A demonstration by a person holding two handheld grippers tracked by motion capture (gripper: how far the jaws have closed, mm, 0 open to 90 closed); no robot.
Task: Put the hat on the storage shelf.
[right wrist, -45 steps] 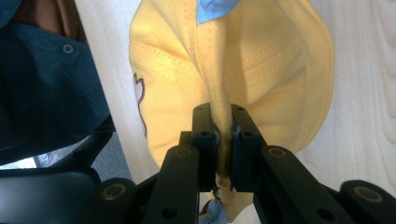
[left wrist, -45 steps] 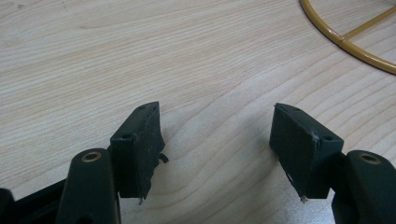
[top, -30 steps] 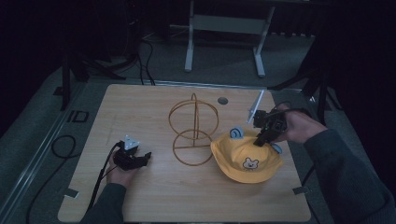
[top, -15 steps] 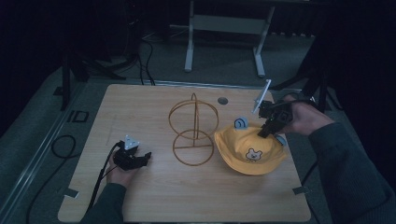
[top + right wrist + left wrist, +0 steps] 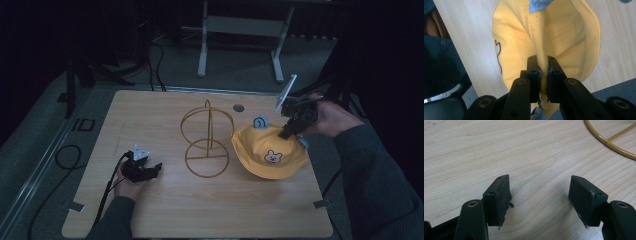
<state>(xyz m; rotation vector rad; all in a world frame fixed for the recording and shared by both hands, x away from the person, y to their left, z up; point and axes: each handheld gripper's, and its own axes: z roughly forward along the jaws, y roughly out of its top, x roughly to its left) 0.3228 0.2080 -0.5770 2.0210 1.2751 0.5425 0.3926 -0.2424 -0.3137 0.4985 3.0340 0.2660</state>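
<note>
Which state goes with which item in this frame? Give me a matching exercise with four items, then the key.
Items:
1. left gripper
2. right gripper
3. yellow hat
4. gold wire stand

States:
A. upright on the table, mid-table, ungripped
B. shut on a fold of fabric
C. open, low over bare wood
D. pinched at its crown, brim near the table's right side

Pairs: 1-C, 2-B, 3-D, 4-A

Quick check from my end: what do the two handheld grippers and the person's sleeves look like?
Both are black, with blocky two-jaw tips on bolted arms. The left gripper carries a grey three-cornered plate and trails a black cable off the table's near edge. The right gripper carries a similar grey plate. Both sleeves are dark, greyish-green.
</note>
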